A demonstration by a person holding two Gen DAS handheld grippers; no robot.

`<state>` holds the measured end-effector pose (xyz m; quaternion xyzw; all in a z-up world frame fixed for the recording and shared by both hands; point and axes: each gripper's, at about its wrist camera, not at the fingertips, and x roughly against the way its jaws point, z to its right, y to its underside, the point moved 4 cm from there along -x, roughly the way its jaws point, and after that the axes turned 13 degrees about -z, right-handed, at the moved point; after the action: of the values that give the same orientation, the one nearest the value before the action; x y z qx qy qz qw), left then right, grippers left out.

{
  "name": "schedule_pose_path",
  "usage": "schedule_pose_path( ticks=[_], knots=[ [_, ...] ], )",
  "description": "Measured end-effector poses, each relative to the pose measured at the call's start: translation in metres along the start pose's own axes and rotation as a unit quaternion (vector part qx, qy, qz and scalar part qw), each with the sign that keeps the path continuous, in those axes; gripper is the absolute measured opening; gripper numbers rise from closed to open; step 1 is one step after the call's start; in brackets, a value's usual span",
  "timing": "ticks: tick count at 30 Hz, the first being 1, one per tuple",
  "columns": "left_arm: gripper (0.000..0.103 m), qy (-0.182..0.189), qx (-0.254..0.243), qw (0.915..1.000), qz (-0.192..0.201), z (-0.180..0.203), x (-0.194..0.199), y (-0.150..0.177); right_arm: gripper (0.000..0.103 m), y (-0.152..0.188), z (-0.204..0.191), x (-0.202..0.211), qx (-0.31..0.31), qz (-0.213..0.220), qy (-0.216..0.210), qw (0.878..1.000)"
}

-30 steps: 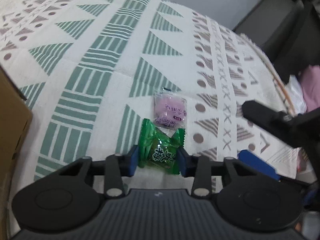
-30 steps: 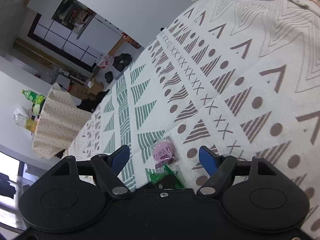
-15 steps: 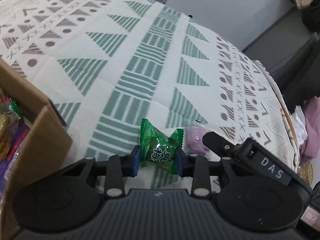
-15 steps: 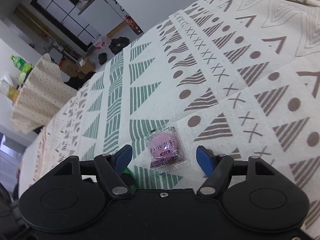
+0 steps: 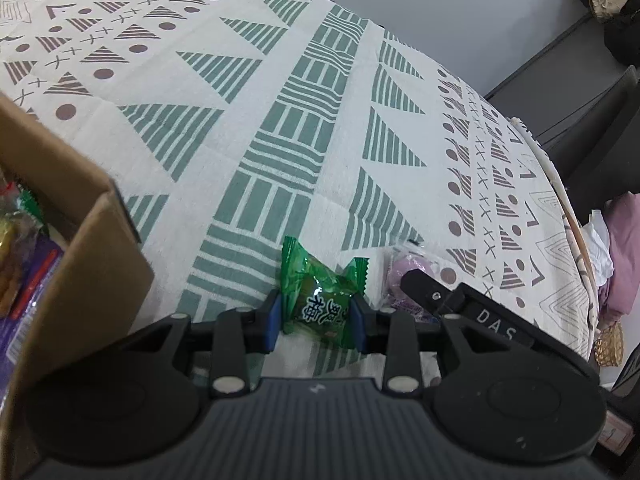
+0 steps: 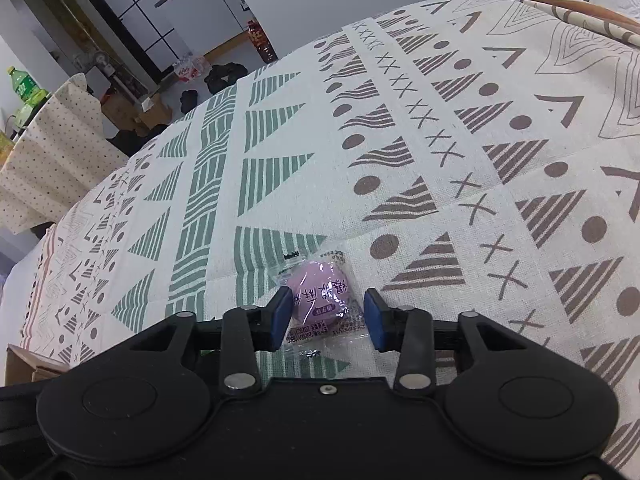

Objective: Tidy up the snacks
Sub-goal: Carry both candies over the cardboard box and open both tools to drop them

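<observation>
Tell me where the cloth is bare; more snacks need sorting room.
Bare cloth runs from the box to the far edge. It is crowded at the near edge: green candy in the left gripper, purple candy between the right gripper's open fingers.

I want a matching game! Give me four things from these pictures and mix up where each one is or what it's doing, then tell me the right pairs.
Things:
1. green candy
2. purple candy
3. cardboard box
4. right tongs

Places or states:
A. lying on the patterned cloth, between two spread blue pads
B. at the left edge of the left wrist view, with snack packets inside
C. pinched in the left tongs
D. open, one pad on each side of a wrapped sweet

Pairs: 1-C, 2-A, 3-B, 4-D
</observation>
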<state>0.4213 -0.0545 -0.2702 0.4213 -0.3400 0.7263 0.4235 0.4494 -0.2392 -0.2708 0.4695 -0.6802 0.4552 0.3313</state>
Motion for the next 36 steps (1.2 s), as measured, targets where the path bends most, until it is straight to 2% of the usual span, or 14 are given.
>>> schedule_pose_path(
  ticks=[1, 8, 17, 27, 36],
  knots=[
    [0.034, -0.002, 0.001, 1.0, 0.0, 0.0, 0.001, 0.001, 0.03, 0.001, 0.001, 0.001, -0.002, -0.005, -0.005, 1.0],
    [0.034, -0.004, 0.003, 1.0, 0.008, -0.003, 0.013, 0.008, 0.027, 0.009, 0.001, 0.013, -0.006, -0.015, -0.025, 1.0],
    [0.034, -0.013, -0.007, 0.9993, 0.036, 0.004, 0.048, 0.015, 0.027, 0.009, -0.005, 0.057, -0.009, 0.021, -0.075, 0.997],
    [0.034, -0.033, -0.027, 0.9941, 0.1, 0.017, 0.111, 0.02, 0.027, 0.011, -0.02, 0.091, 0.004, 0.048, -0.125, 0.991],
    [0.034, -0.05, -0.003, 0.9898, 0.133, -0.001, 0.157, 0.037, 0.027, 0.024, -0.046, 0.128, 0.034, 0.068, -0.177, 0.981]
  ],
)
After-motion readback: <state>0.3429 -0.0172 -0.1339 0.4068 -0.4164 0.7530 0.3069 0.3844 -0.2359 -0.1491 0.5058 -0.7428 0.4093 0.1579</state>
